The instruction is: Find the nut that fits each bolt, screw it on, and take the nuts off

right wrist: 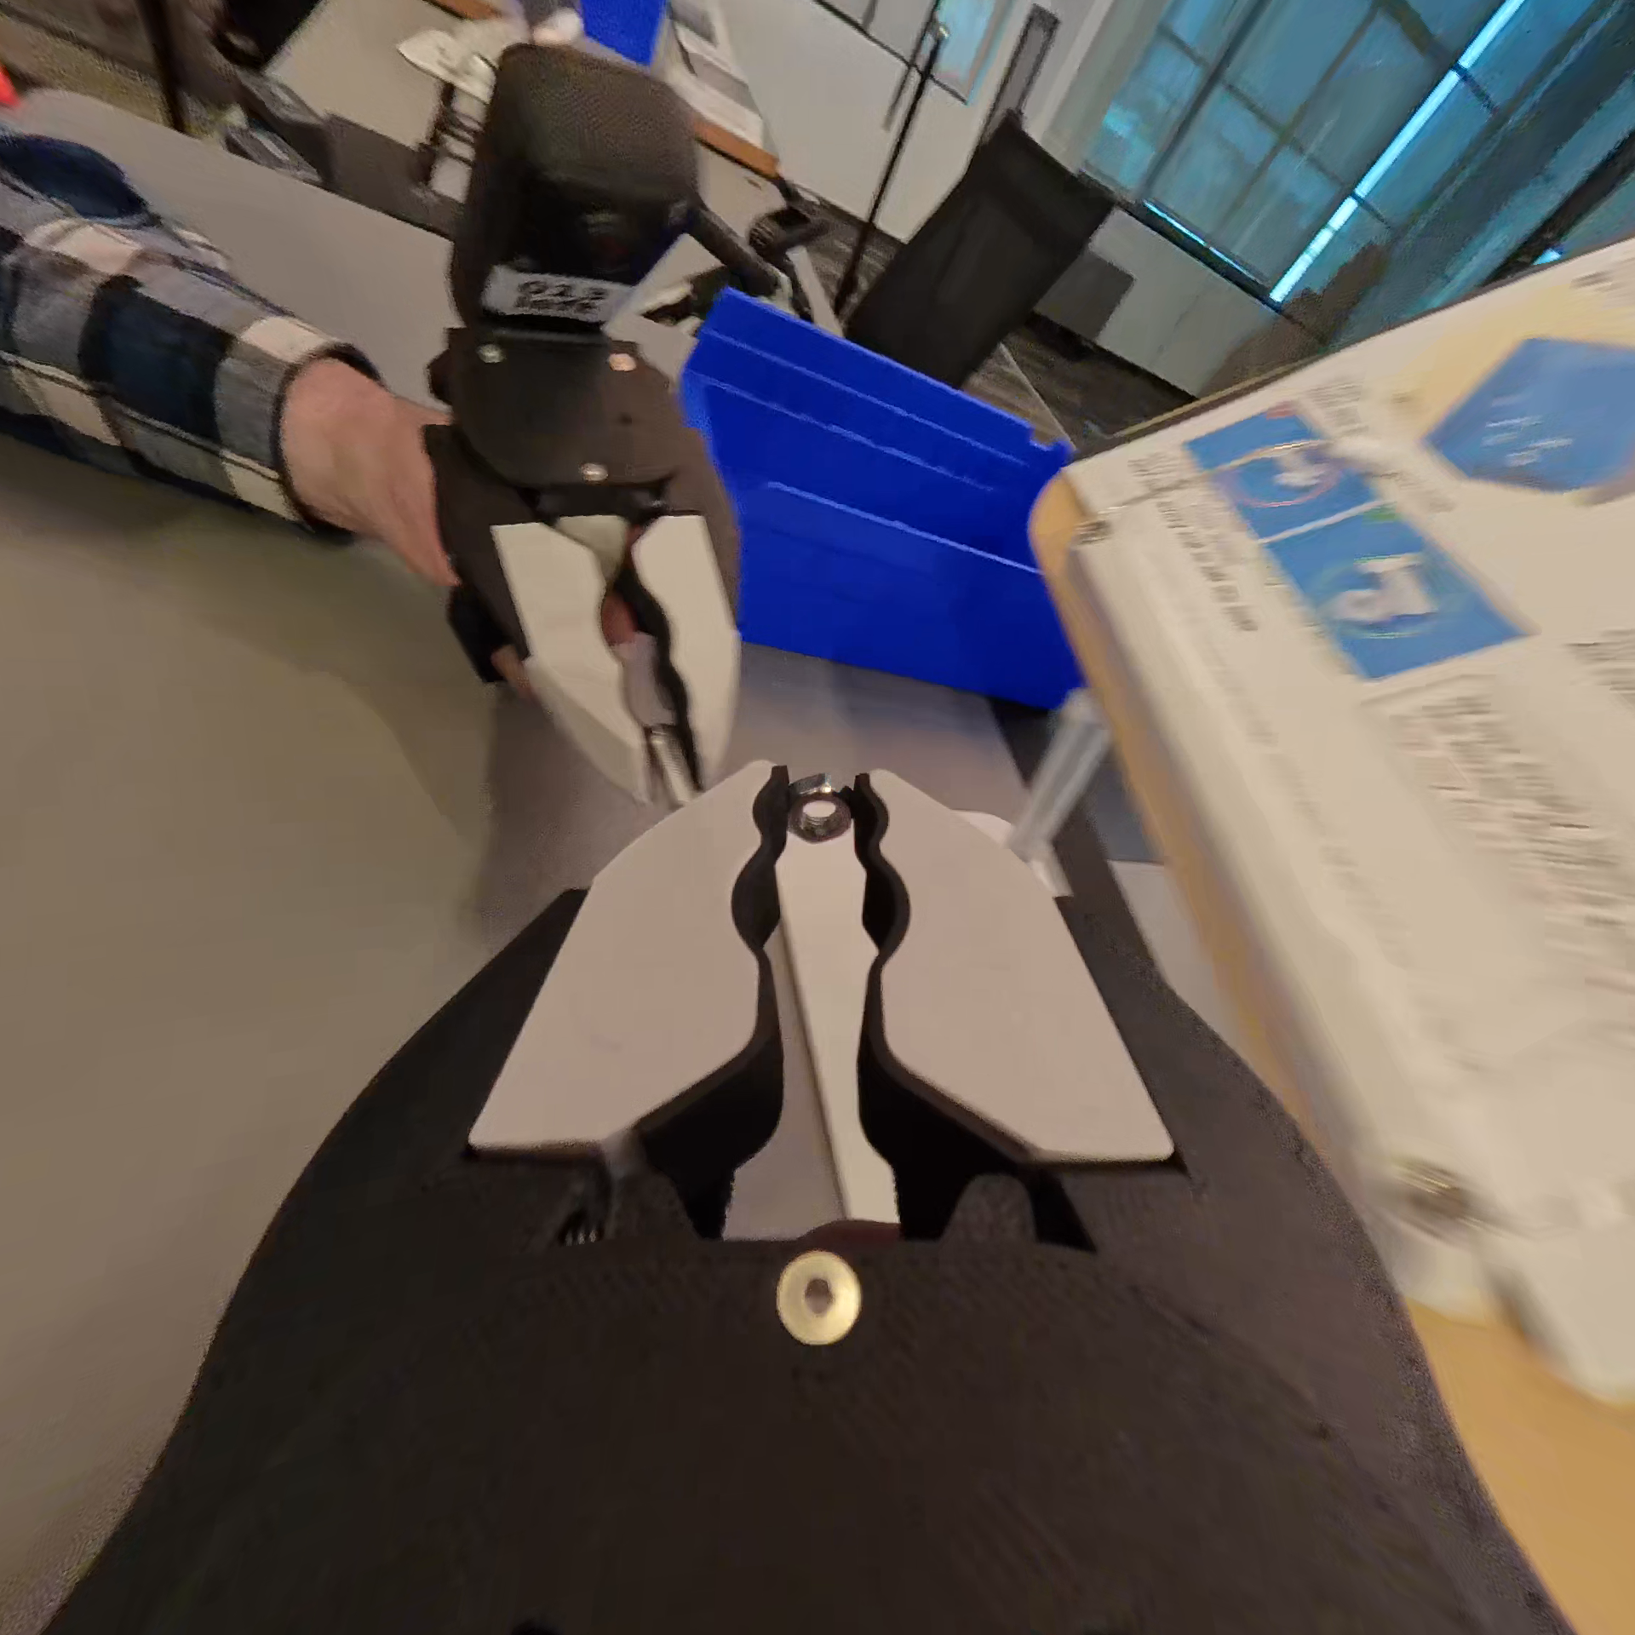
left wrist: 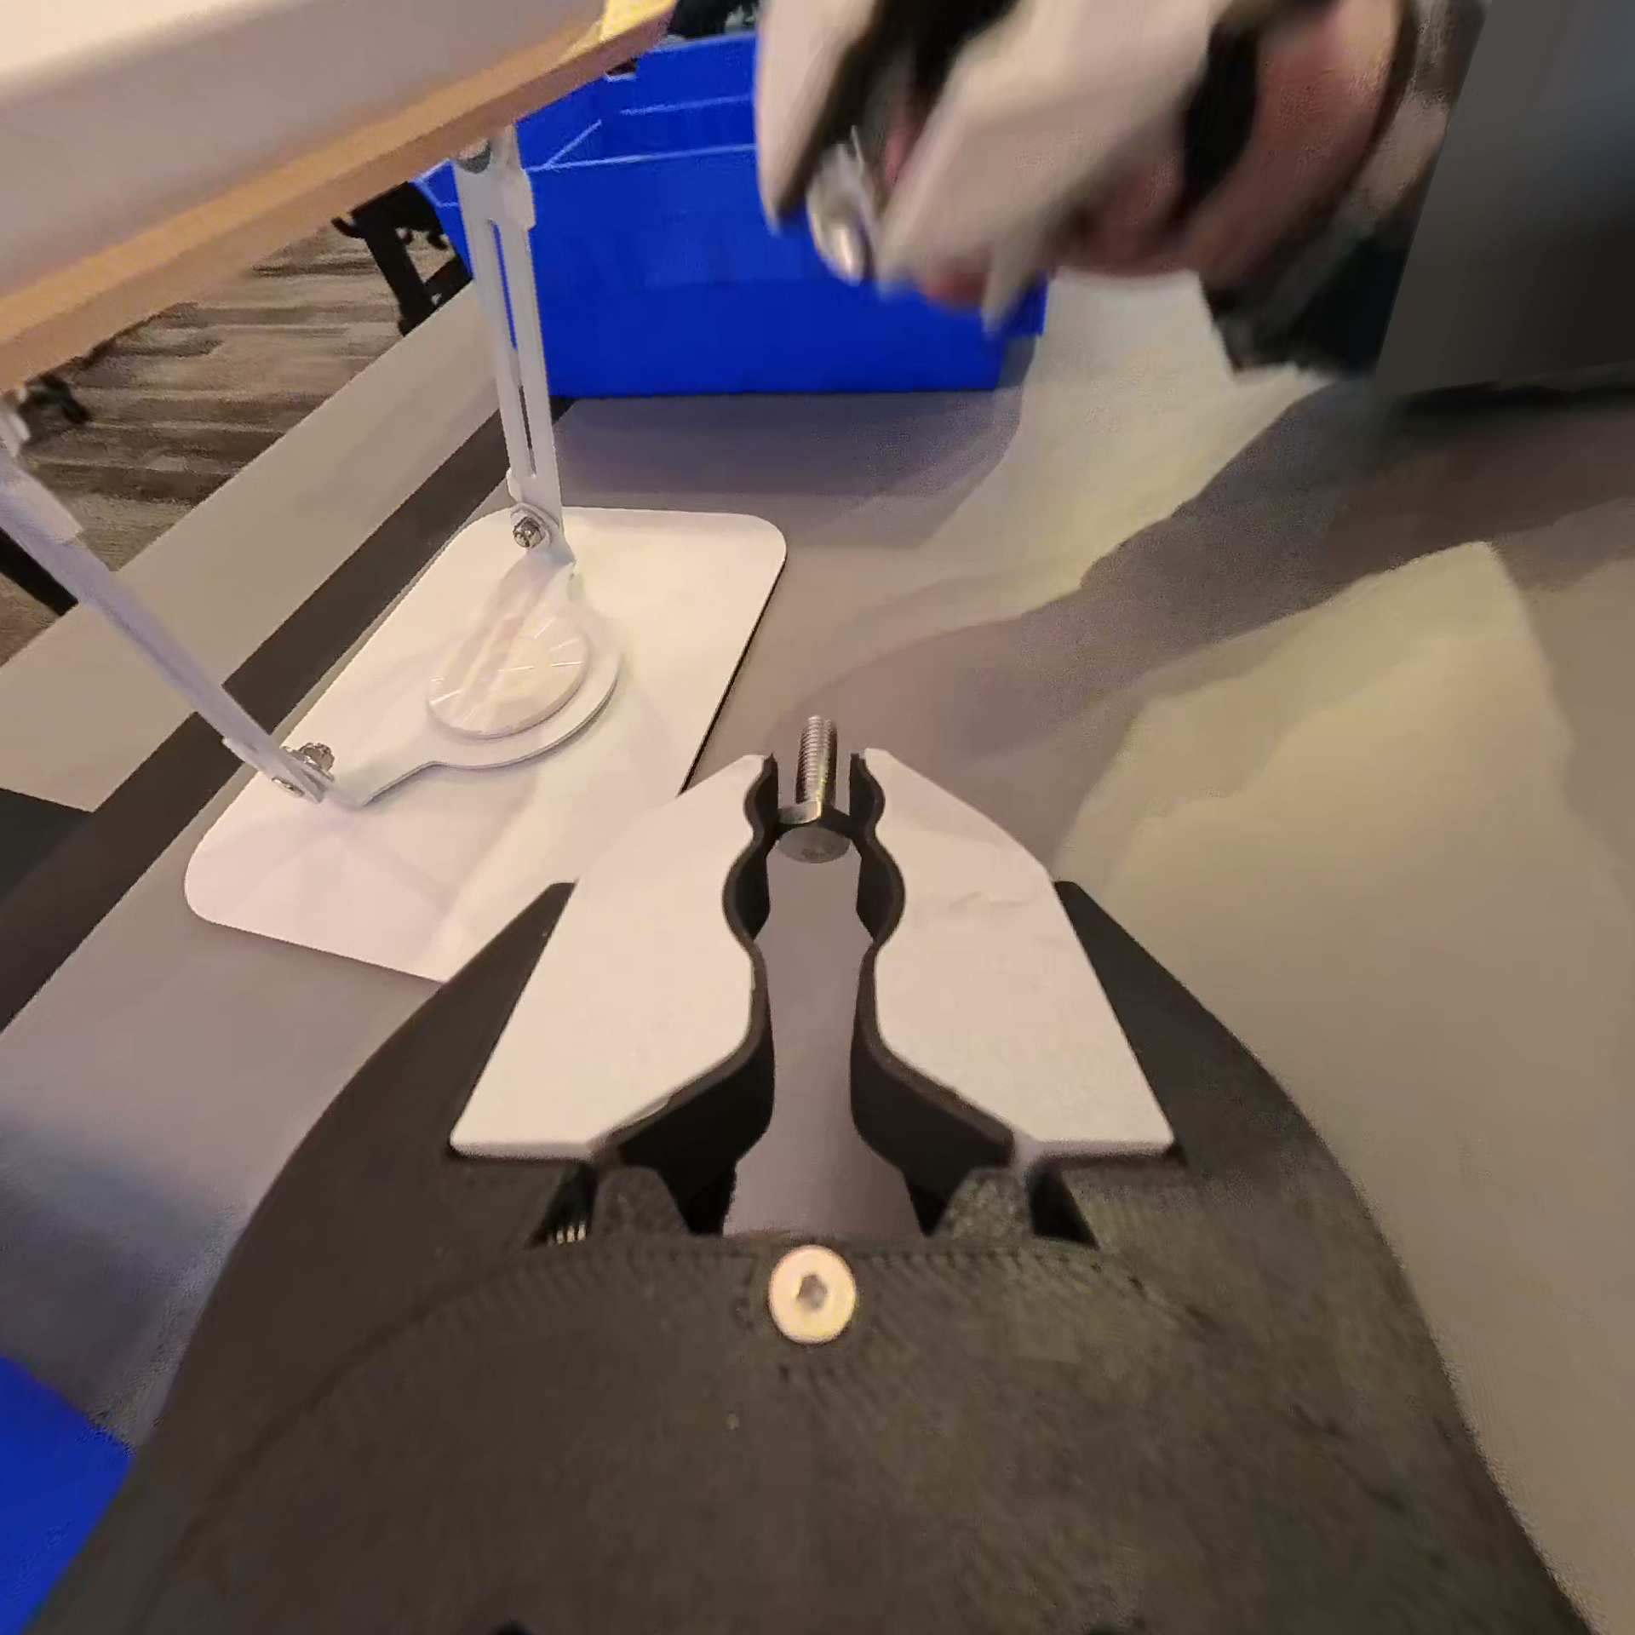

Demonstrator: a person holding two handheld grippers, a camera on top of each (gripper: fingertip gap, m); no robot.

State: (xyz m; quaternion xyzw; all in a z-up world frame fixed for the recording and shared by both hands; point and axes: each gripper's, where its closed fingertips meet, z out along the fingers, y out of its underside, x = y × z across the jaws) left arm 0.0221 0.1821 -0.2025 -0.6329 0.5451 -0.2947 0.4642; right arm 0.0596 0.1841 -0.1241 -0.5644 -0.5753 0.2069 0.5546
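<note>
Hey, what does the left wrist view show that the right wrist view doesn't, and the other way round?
Only the left wrist view: the white base plate of the stand, with its round disc, and the bolt's hex head gripped in the left gripper, threads pointing away.

Only the right wrist view: the hole through the nut held in the right gripper, a plaid sleeve, the printed sheet on the board, and windows.

Both: the blue bin, grey table, bolt, nut, and both grippers.
</note>
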